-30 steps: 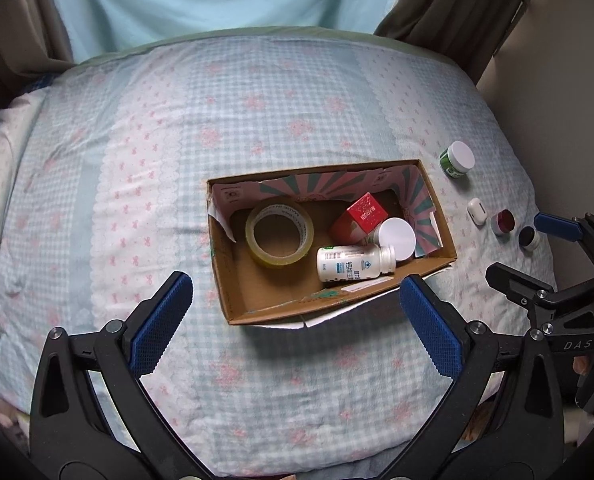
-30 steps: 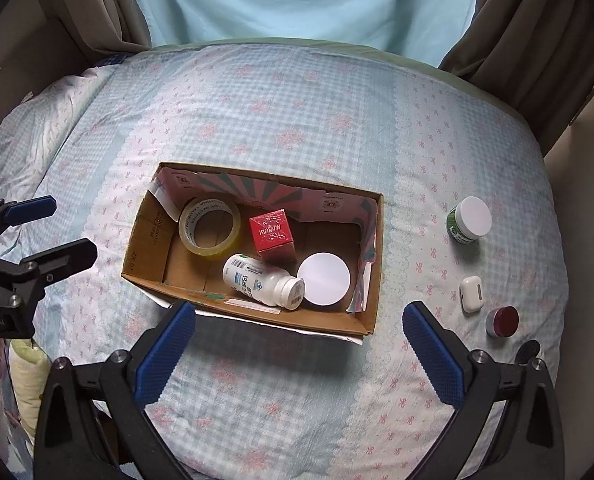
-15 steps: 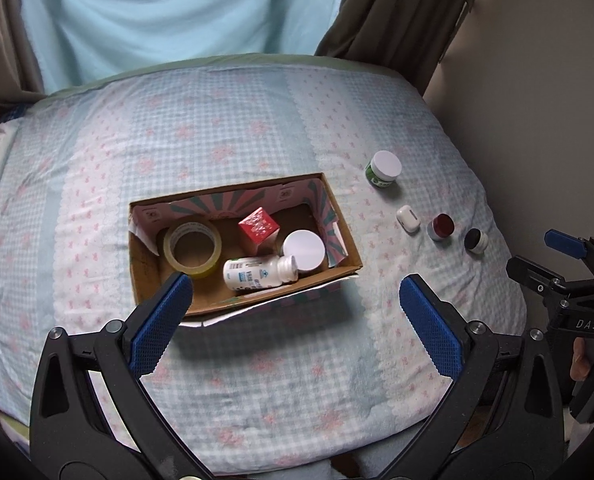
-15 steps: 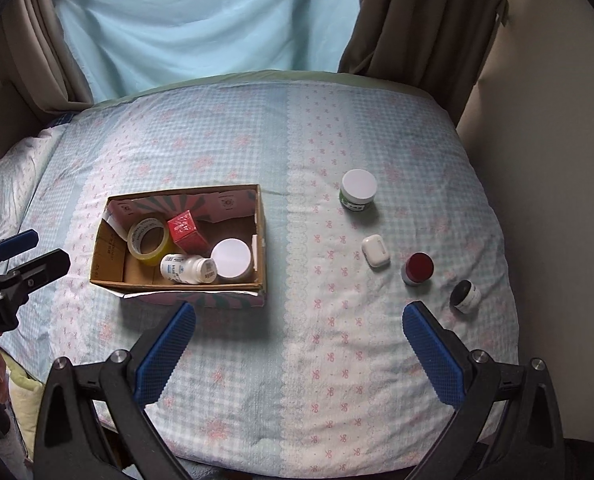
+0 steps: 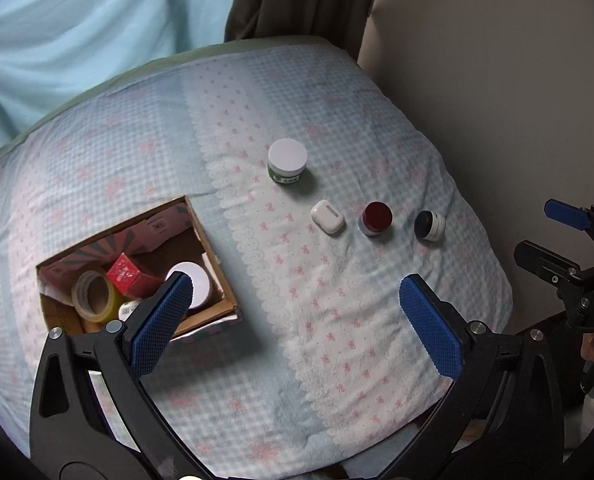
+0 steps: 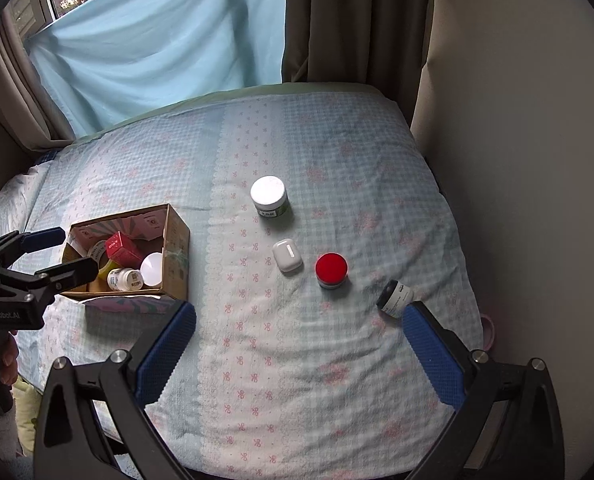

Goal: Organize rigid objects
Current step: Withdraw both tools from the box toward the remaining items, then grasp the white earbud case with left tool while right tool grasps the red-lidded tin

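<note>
A cardboard box [image 5: 216,268] [image 6: 175,240] lies on the bed and holds a tape roll [image 5: 93,296], a red carton [image 5: 127,278] [image 6: 121,248], a white bottle [image 6: 125,279] and a white-lidded jar [image 5: 191,282]. Right of it stand a green jar with a white lid [image 5: 287,161] [image 6: 269,196], a white earbud case [image 5: 327,216] [image 6: 287,255], a red-lidded jar [image 5: 376,218] [image 6: 331,270] and a black-lidded jar [image 5: 429,225] [image 6: 395,300]. My left gripper [image 5: 296,308] [image 6: 59,252] is open and empty, near the box. My right gripper [image 6: 299,332] [image 5: 545,228] is open and empty, near the loose jars.
The bed [image 6: 337,152] has a blue checked cover with pink bows. A wall [image 6: 517,160] borders its right side. Dark curtains [image 6: 357,20] and a light blue cloth [image 6: 157,52] hang behind its far edge.
Both grippers have pulled back and swung right. The box has slid to the left in both views and the four loose items now sit mid-frame. Nothing was picked up.
</note>
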{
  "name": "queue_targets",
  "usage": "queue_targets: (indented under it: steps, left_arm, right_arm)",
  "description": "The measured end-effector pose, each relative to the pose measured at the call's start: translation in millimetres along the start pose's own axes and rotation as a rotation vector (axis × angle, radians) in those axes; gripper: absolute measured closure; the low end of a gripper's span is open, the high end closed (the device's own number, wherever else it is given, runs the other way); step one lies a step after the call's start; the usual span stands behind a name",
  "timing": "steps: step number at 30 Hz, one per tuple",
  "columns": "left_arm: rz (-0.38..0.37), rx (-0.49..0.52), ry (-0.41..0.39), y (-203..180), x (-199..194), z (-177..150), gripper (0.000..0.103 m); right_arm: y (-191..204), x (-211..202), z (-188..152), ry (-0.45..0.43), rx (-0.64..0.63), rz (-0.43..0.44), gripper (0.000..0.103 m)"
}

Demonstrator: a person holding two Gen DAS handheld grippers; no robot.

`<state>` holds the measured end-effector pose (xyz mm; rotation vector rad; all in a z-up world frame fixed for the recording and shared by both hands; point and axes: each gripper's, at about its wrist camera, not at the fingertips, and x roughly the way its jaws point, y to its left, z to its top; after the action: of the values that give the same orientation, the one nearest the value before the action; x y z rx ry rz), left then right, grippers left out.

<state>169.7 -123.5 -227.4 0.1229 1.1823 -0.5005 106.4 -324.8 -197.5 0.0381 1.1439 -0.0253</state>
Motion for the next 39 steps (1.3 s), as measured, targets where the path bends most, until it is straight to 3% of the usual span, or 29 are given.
queue_targets:
  steps: [10, 17, 20, 24, 30, 35, 39]
  left_arm:
    - [-0.003, 0.225, 0.162, -35.8, 117.1, 50.7, 0.0]
    - [-0.013, 0.398, 0.273, -50.5, 221.7, 64.1, 0.005]
    - [-0.028, 0.452, 0.312, -56.0, 264.0, 62.3, 0.005]
    - [-0.04, 0.515, 0.366, -64.8, 310.9, 53.5, 0.017]
    - [-0.035, 0.537, 0.385, -66.4, 349.4, 46.4, 0.019]
    - [-0.035, 0.571, 0.355, -69.2, 355.2, 44.6, 0.019]
    - [-0.036, 0.585, 0.341, -78.1, 356.1, 47.5, 0.038]
  right_arm:
    - [-44.3, 77.4, 8.8, 0.059, 0.01, 0.004, 0.0]
    - [-48.5, 165.4, 5.1, 0.081, -0.149, 0.028, 0.0]
    - [-47.6, 203.1, 1.3, 0.094, -0.241, 0.024, 0.006]
    - [-42.7, 244.6, -7.2, 0.122, -0.361, 0.041, 0.009]
    - [-48.7, 283.6, -14.9, 0.144, -0.394, 0.111, 0.02]
    - [-54.7, 296.9, -13.4, 0.139, -0.388, 0.165, 0.029]
    - [-51.4, 301.9, -15.1, 0.142, -0.413, 0.204, 0.044]
